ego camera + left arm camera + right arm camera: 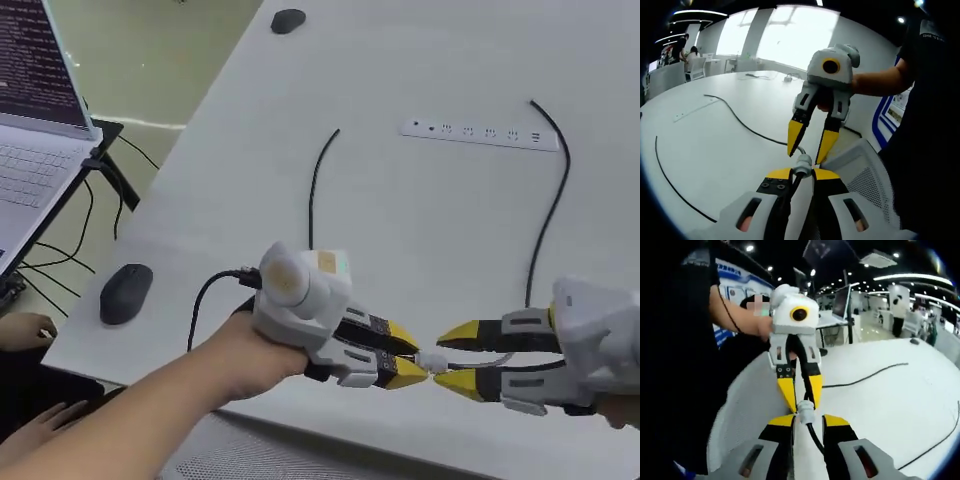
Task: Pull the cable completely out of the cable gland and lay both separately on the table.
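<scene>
at the left of the head view, the left gripper (418,362) is held near the front edge of the white table (420,230). its yellow jaws are drawn in to a narrow gap and pinch the white cable gland (433,361) at their tips. in the left gripper view the gland sits squeezed between them. just right of the gland, the right gripper (450,360) faces the left one tip to tip. its jaws stand well apart, flanking the black cable (546,238) where it leaves the gland, and we cannot see them pressing on it. the cable is threaded through the gland and trails back across the table, past the right end of the power strip (480,133).
</scene>
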Demonstrator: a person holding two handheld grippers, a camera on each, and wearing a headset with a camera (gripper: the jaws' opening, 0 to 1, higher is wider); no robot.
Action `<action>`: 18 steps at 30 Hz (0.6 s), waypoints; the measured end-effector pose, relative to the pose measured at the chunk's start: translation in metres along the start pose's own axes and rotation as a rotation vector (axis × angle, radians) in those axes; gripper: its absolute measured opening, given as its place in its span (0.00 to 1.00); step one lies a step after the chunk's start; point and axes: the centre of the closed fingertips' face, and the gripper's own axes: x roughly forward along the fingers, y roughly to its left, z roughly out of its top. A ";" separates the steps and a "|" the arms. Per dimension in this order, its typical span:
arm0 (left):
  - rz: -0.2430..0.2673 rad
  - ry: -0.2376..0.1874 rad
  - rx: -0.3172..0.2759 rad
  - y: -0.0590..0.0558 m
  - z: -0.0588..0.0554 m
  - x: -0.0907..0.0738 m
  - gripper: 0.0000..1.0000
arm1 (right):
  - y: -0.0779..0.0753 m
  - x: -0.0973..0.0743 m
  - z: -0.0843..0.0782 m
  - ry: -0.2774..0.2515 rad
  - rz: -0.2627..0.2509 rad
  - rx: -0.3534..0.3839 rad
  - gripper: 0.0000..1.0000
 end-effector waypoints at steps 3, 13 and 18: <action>0.003 0.003 0.035 -0.001 0.001 0.001 0.15 | -0.006 -0.002 0.002 -0.033 0.073 0.183 0.23; -0.006 0.049 0.082 -0.005 -0.006 0.004 0.15 | 0.005 0.008 -0.012 -0.019 0.308 0.432 0.22; -0.008 0.041 0.082 -0.006 -0.002 0.004 0.15 | 0.010 0.010 -0.008 -0.039 0.328 0.435 0.17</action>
